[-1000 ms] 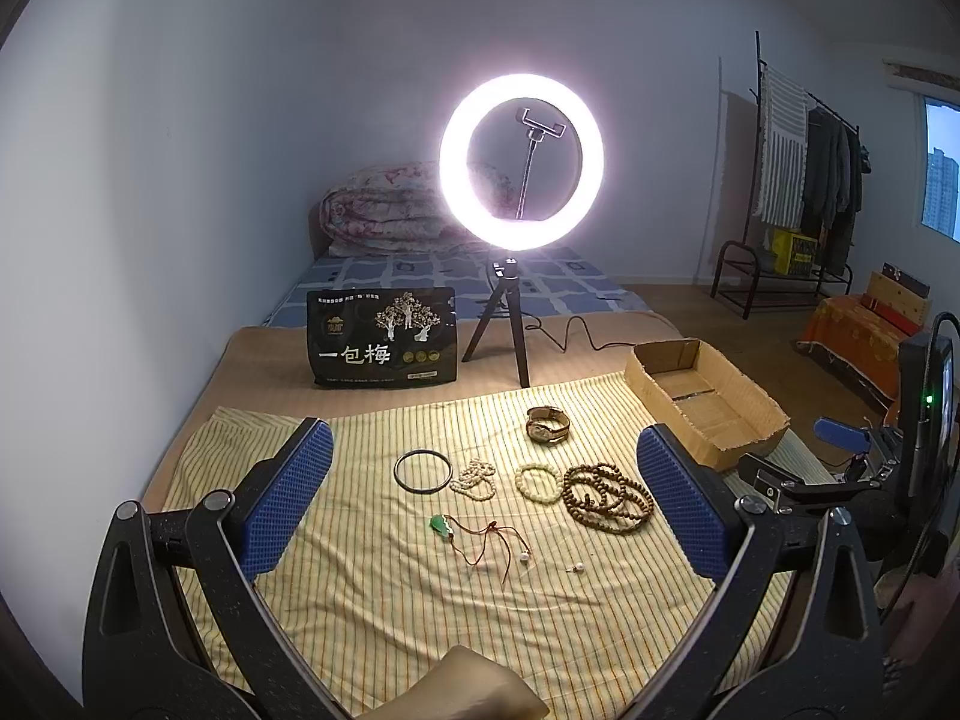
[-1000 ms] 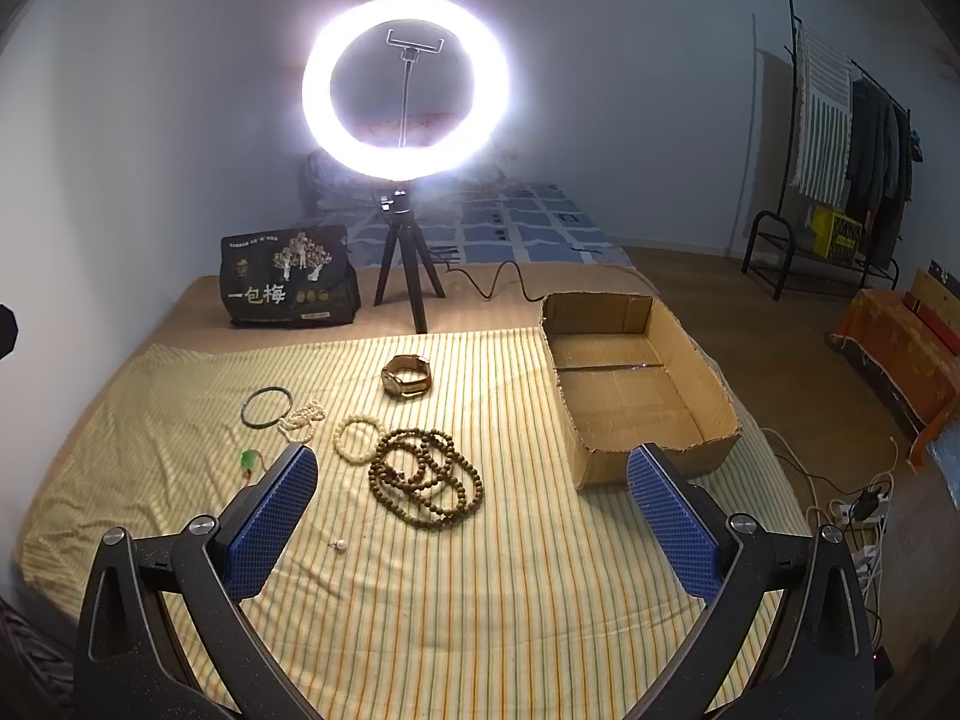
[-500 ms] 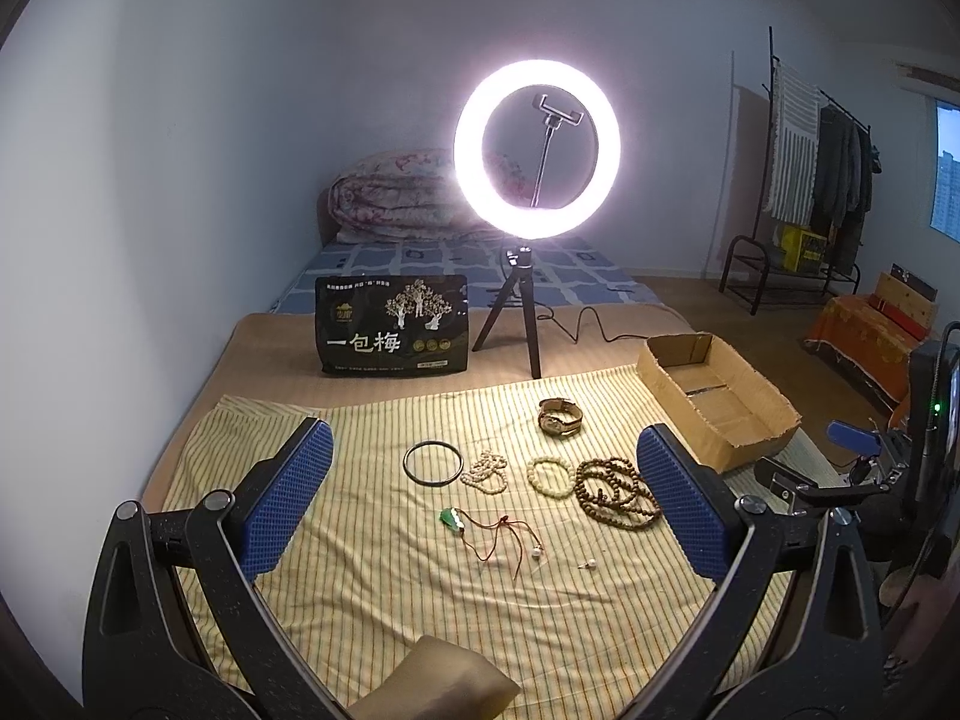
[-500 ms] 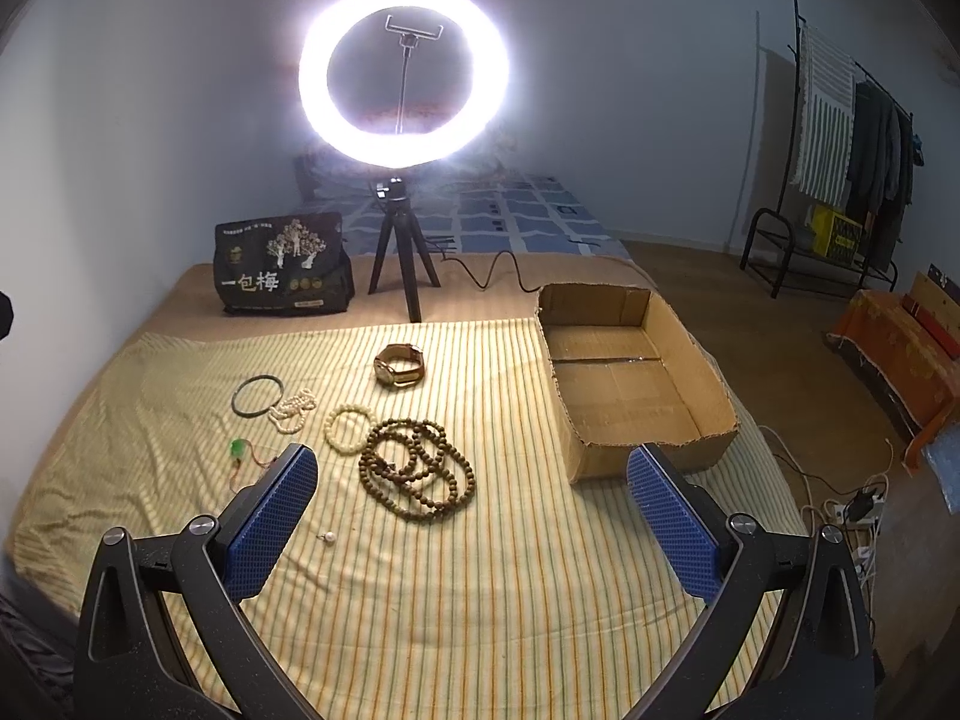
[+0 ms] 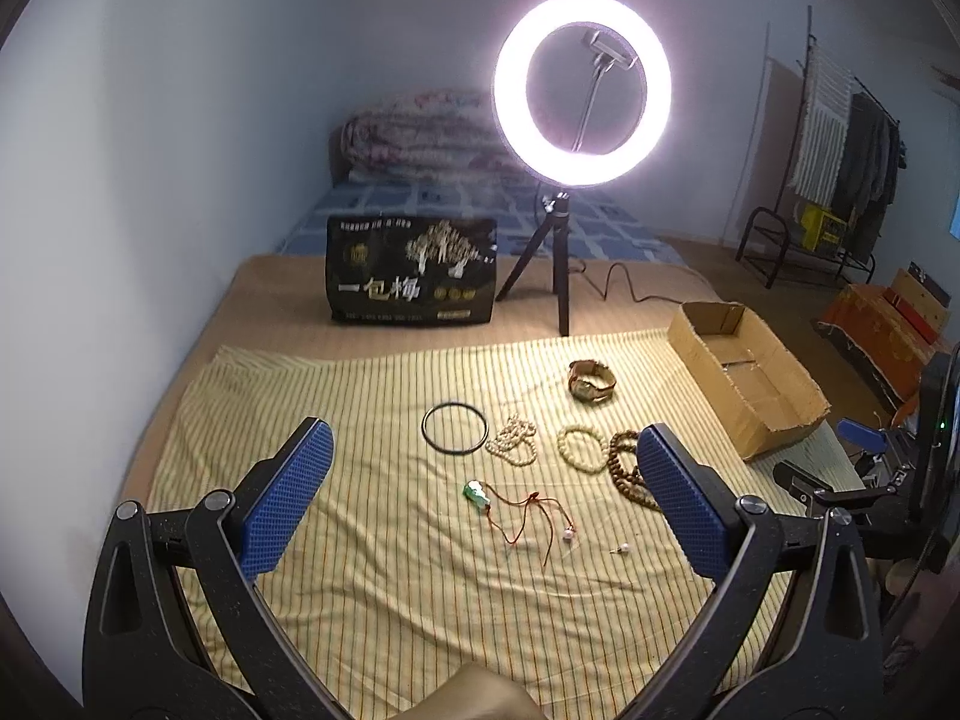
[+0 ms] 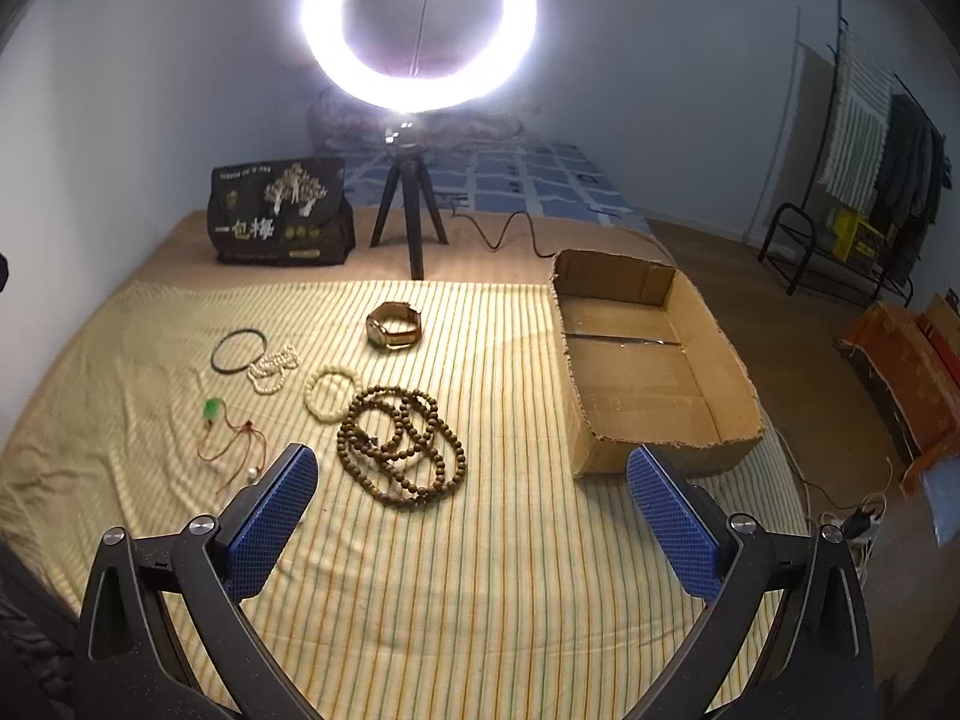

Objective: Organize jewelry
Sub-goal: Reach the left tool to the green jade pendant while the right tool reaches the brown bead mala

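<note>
- Now both claws hang above the striped yellow cloth (image 6: pixel 480 570) that covers the bed, and no jewelry touches them.
- Left claw (image 5: pixel 480 504): its blue pads are wide apart and hold nothing; below the gap lies the green pendant (image 5: pixel 477 492) on its red cord.
- Right claw (image 6: pixel 474 516): also spread wide and holding nothing; the long brown bead strand (image 6: pixel 402 444) lies coiled just beyond its left pad.
- Beside the brown beads lies a pale bead bracelet (image 6: pixel 330 390), then a small white bead string (image 6: pixel 273 367) that touches the thin black bangle (image 6: pixel 238 350).
- A watch (image 6: pixel 393 325) lies farther back, apart from the others.
- A tiny pearl piece (image 5: pixel 621 549) lies alone near the cord's end.
- The open cardboard box (image 6: pixel 708 324) sits at the right edge of the cloth, well apart from the jewelry.
- Behind stand a lit ring light (image 6: pixel 420 24) on a tripod and a black bag (image 6: pixel 279 219).
</note>
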